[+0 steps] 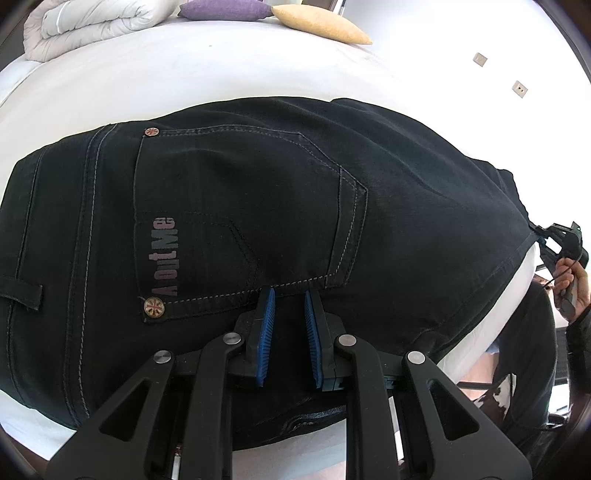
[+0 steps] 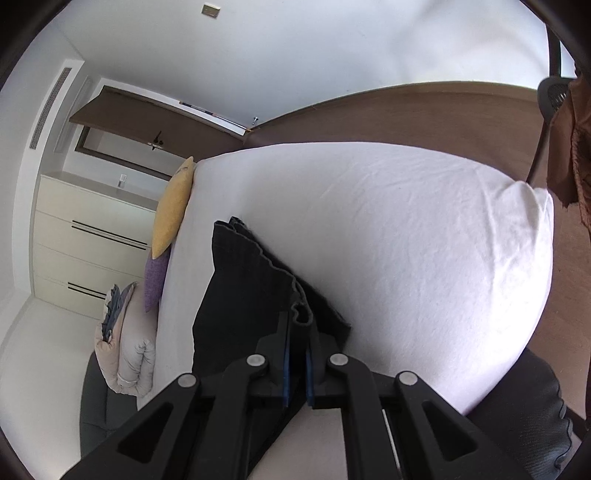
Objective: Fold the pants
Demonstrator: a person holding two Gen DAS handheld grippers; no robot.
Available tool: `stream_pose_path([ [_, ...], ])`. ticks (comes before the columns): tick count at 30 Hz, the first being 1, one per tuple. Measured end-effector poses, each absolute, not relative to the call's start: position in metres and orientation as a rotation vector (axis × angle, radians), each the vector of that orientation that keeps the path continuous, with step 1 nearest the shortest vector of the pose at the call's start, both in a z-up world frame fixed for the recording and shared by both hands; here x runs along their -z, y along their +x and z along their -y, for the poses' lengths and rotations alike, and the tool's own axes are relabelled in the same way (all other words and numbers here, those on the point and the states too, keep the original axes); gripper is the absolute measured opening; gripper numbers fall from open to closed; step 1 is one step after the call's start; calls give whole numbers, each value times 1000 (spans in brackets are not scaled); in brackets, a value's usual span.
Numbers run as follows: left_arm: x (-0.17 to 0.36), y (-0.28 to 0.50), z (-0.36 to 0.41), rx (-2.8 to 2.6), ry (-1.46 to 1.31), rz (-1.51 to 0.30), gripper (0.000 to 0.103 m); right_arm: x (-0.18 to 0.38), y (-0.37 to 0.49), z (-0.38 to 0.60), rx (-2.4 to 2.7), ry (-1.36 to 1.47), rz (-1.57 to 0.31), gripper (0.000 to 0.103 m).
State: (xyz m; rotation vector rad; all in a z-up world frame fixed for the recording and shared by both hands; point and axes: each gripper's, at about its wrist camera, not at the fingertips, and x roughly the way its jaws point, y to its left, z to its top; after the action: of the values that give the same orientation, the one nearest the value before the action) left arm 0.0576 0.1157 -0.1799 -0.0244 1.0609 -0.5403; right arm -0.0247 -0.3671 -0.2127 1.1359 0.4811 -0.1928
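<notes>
Black jeans (image 1: 258,192) lie flat on the white bed (image 1: 184,81), back pocket up with a printed logo and two rivets. My left gripper (image 1: 290,291) sits at the near edge below the pocket, its blue pads closed on a fold of the denim. At the far right a hand holds my right gripper (image 1: 543,232), which pinches the end of the jeans. In the right wrist view the jeans (image 2: 243,288) stretch away as a raised, wavy edge. The right gripper (image 2: 297,325) is shut on that edge, over the bed (image 2: 406,240).
A folded duvet (image 1: 85,26), a purple cushion (image 1: 221,9) and a yellow cushion (image 1: 321,22) line the bed's far side. A cream dresser (image 2: 92,240) stands past them. Wood floor (image 2: 406,114) and a chair draped with brown cloth (image 2: 569,147) lie beyond the bed.
</notes>
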Motion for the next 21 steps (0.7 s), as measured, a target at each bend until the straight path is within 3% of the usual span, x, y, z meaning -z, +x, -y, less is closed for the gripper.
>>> stream_pose_path([
  [7, 182, 53, -120, 543, -52, -1041, 17, 197, -28, 366, 225, 969, -490, 8],
  [8, 183, 52, -120, 542, -55, -1040, 17, 190, -35, 367, 285, 947, -490, 18],
  [9, 183, 52, -120, 541, -56, -1037, 17, 182, -42, 368, 362, 925, -491, 42],
  [11, 184, 50, -121, 542, -59, -1033, 17, 167, -55, 364, 364, 936, -441, 52],
  [15, 184, 48, -122, 541, -66, -1026, 17, 149, -35, 298, 26, 887, -550, 49],
  [18, 184, 46, -123, 538, -67, -1022, 17, 164, -5, 222, -332, 968, -685, 38],
  [21, 182, 44, -122, 536, -58, -1022, 17, 185, 21, 163, -496, 1038, -803, 38],
])
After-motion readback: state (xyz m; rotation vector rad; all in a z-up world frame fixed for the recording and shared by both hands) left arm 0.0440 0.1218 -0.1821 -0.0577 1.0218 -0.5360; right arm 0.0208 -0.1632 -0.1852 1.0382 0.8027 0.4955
